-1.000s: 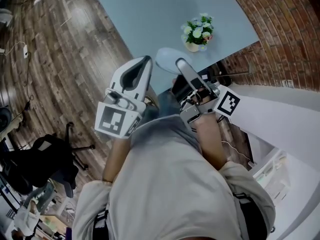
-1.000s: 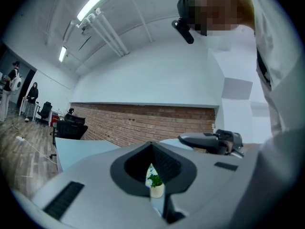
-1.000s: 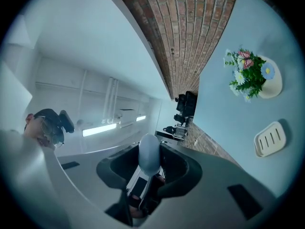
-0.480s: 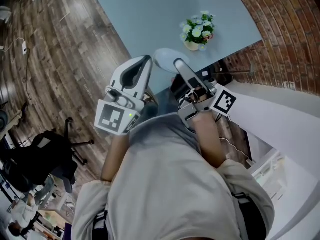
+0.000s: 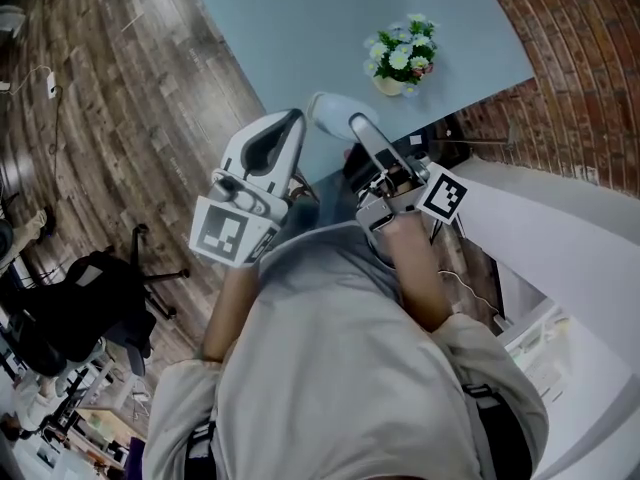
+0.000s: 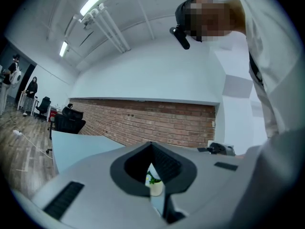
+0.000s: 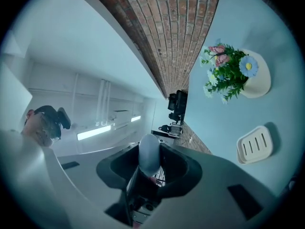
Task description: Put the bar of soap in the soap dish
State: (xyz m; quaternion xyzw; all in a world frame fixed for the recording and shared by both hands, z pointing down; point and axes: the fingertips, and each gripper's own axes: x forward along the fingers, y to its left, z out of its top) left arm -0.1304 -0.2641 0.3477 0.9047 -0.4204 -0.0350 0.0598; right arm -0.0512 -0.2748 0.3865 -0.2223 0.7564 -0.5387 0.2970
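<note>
The bar of soap (image 7: 148,155) sat clamped in the right gripper (image 5: 356,126), the jaws pressing its sides and its long axis running out along them. The soap dish (image 7: 255,144) lay empty on the blue surface (image 7: 257,13), off to the right of those jaws in the right gripper view, short of the flower pot (image 7: 255,80). The left gripper (image 5: 293,123) hung alongside, jaws together on nothing.

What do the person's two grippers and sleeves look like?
The left gripper and the right gripper are both white with dark inner pads. Each carries a marker cube printed with black squares. The person wears a light grey short-sleeved shirt.
</note>
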